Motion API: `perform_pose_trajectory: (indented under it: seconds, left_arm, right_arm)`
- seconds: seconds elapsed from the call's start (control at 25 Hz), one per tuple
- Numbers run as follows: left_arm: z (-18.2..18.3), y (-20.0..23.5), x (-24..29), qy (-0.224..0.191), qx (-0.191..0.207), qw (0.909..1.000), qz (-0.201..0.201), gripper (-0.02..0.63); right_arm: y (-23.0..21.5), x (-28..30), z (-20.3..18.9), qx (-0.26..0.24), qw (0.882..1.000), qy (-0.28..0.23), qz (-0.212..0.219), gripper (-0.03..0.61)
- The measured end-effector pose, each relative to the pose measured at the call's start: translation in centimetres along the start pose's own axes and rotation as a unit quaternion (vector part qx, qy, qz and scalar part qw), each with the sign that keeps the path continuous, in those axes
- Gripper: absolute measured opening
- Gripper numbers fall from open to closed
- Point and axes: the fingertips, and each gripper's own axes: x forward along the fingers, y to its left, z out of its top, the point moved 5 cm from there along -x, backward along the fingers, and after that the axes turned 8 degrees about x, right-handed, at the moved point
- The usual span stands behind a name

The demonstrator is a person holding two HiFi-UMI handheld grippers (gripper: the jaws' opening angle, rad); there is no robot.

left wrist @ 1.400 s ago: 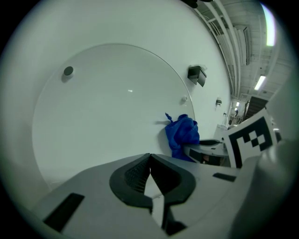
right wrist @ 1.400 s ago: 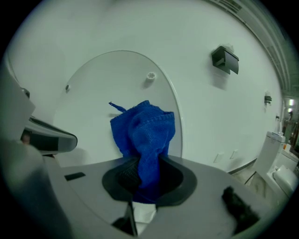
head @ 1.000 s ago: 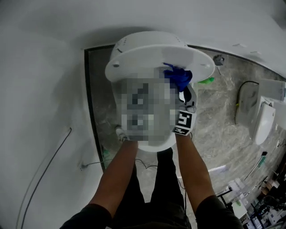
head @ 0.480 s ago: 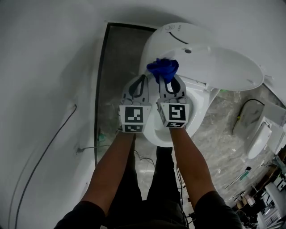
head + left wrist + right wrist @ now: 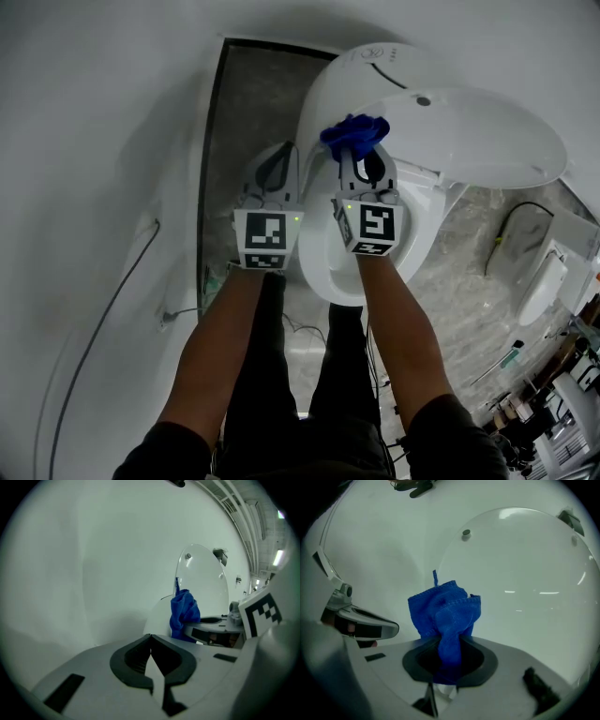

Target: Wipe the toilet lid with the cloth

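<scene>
White wall [image 5: 94, 141] crowds closed left tongs [image 5: 150, 637]; right tongs [image 5: 449, 641] grip cloth [image 5: 443, 611] near edge of raised lid [image 5: 525, 583].

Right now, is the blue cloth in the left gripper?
No, the blue cloth is pinched in the right gripper, while the left gripper is shut with nothing between its jaws.

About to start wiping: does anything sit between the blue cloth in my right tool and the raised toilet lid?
Nothing visible does. The crumpled blue terry cloth, clamped in the right tool, points at the raised glossy white toilet lid with only open air between. The left tool, shut and empty, sits off to the left.
</scene>
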Motion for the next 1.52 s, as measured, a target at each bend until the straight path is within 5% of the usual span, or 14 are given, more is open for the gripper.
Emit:
perform_pose_trajectory:
  seconds: [0.4, 1.08, 1.32, 1.52]
  left_arm:
    - [1.6, -4.8, 3.4, -0.010, 0.028, 0.9986, -0.045, 0.011]
    - [2.6, -16.8, 6.8, -0.005, 0.052, 0.9932, -0.104, 0.011]
    - [3.0, -19.3, 6.4, -0.010, 0.064, 0.9913, -0.114, 0.011]
    - [5.1, -17.8, 3.4, -0.013, 0.077, 0.9929, -0.090, 0.011]
  right_arm:
    - [-5.2, -1.5, -0.6, -0.028, 0.999, -0.008, -0.036, 0.067]
    - [-21.9, -11.0, -3.4, 0.034, 0.978, -0.019, -0.207, 0.067]
    - [-22.3, -12.5, -3.8, 0.049, 0.972, -0.005, -0.230, 0.067]
    - [-19.9, -15.1, -0.8, 0.058, 0.976, -0.028, -0.207, 0.067]
